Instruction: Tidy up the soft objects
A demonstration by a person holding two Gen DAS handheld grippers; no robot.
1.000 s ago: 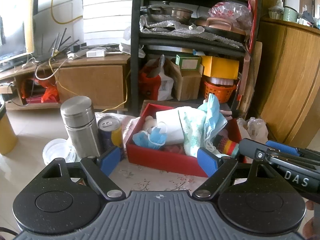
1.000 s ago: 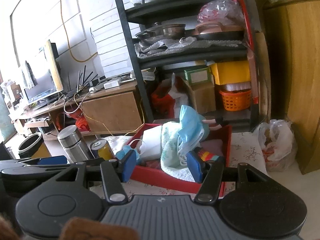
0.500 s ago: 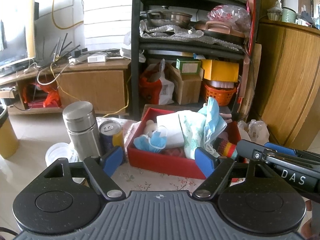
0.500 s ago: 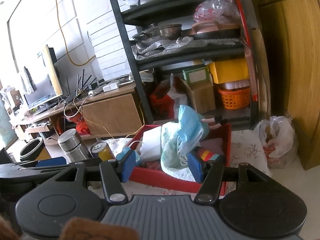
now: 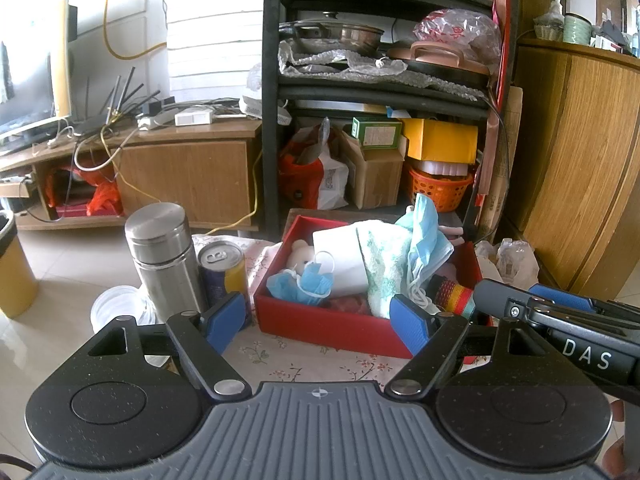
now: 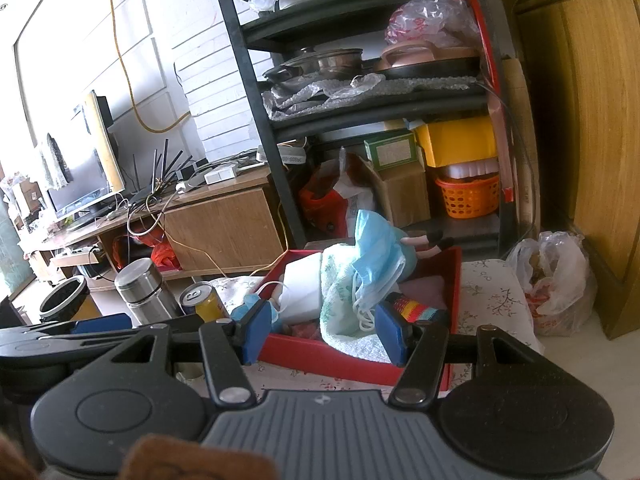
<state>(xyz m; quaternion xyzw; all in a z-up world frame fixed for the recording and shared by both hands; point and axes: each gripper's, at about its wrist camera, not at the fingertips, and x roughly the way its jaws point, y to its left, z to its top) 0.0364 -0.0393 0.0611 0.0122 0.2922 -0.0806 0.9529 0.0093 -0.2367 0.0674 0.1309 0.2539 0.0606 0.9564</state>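
A red box [image 5: 360,334] stands on a floral tablecloth [image 5: 300,362]. Soft things fill it: a tall blue face mask [image 5: 426,240], a crumpled blue mask [image 5: 304,282], a white pouch [image 5: 340,252], a green-patterned cloth [image 5: 384,264], a small teddy bear [image 5: 300,250] and a striped knit piece [image 5: 452,294]. My left gripper [image 5: 316,326] hangs open in front of the box with nothing between its fingers. My right gripper [image 6: 325,333] is open too, just short of the box [image 6: 320,356], level with the cloth [image 6: 336,280] and the mask [image 6: 376,252].
A steel flask [image 5: 164,256], a drink can [image 5: 222,268] and clear plastic lids [image 5: 116,310] stand left of the box. A black shelf rack [image 5: 272,120] rises behind it. At the right are a wooden cabinet [image 5: 580,160] and a plastic bag [image 6: 556,280].
Both grippers have stayed almost still. The left jaws stand slightly narrower than a second ago. Nothing in the box has moved.
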